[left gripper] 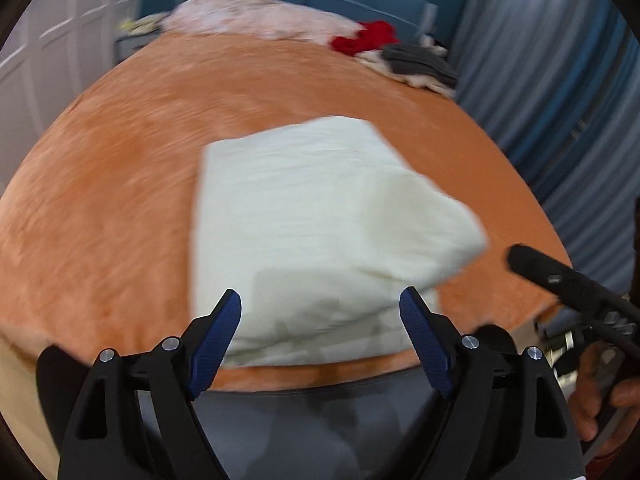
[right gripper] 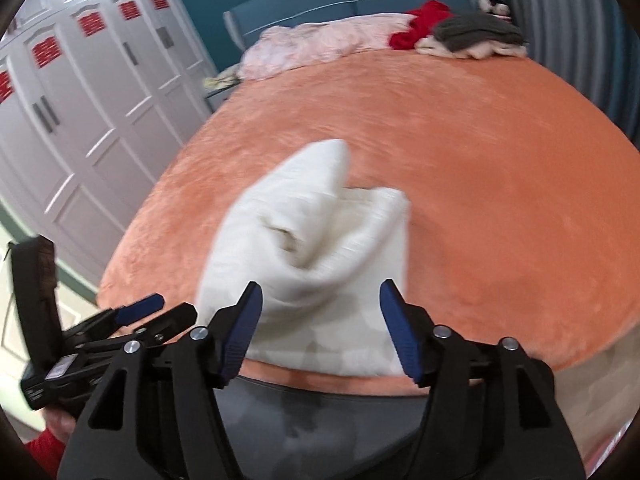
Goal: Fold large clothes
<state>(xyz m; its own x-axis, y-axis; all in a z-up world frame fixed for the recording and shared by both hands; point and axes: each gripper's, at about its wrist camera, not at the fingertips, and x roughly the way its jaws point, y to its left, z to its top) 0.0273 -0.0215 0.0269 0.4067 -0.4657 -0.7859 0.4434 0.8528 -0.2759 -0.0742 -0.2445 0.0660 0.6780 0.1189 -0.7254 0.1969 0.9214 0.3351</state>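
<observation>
Left gripper (left gripper: pixel 320 312) jaws spread, above cream garment (left gripper: pixel 320 216)

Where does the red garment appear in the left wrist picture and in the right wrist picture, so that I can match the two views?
Left wrist view: the red garment lies at the far end of the bed, upper right of centre, left of the grey garment.
Right wrist view: the red garment is near the top, right of centre, again left of the grey garment.
Shared landmark: the folded white cloth on the orange bed cover.
</observation>
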